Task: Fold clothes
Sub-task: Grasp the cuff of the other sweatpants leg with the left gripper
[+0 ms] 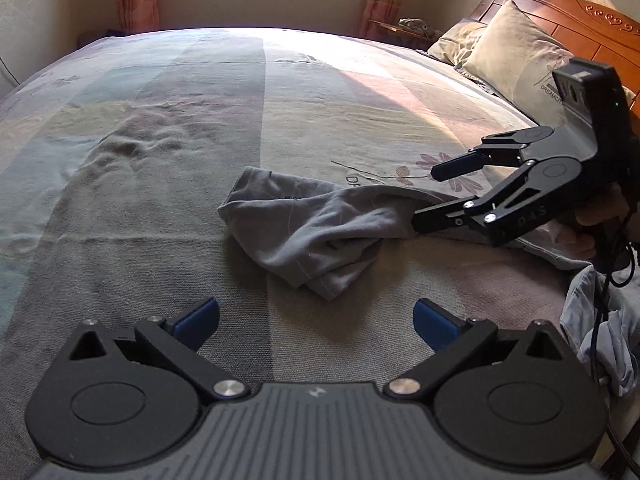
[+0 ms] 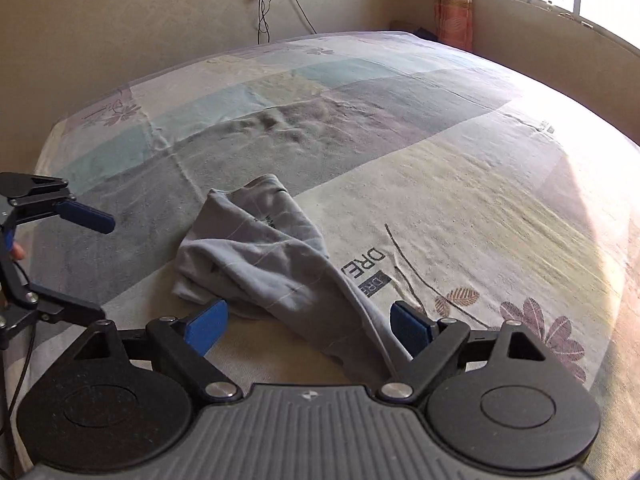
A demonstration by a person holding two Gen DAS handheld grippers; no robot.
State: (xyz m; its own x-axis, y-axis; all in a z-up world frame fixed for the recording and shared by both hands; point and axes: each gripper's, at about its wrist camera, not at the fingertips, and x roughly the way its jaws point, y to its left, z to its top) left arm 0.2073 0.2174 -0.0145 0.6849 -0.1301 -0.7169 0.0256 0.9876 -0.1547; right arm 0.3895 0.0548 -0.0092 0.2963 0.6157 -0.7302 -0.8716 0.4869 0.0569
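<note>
On the bed [image 1: 160, 208], near the middle of its patterned sheet, a grey garment [image 1: 316, 232] lay bunched and twisted, with one end trailing toward the right claw [image 1: 430, 194]. Both claws stood spread wide and neither pinched anything. From the left wrist view, the right claw sat at the trailing end of the garment, its lower finger resting on or just over the cloth and its upper finger lifted clear above it. The left claw [image 1: 316, 320] hovered just short of the near edge of the heap, blue pads [image 1: 198, 320] apart, cloth not between them. In the right wrist view the garment [image 2: 264, 256] ran from the heap down between that claw's fingers (whether it was a shirt or trousers could not be told from the crumple).

By my reckoning the work stood at the very beginning: the garment was not yet spread flat, let alone folded. The next move would call for each claw to close on a separate edge or corner, then draw apart to lay the cloth smooth. Pillows [image 1: 508, 44] lay well apart by the headboard, and another pale bundle of clothes [image 1: 592, 320] waited at the bed's right edge.
</note>
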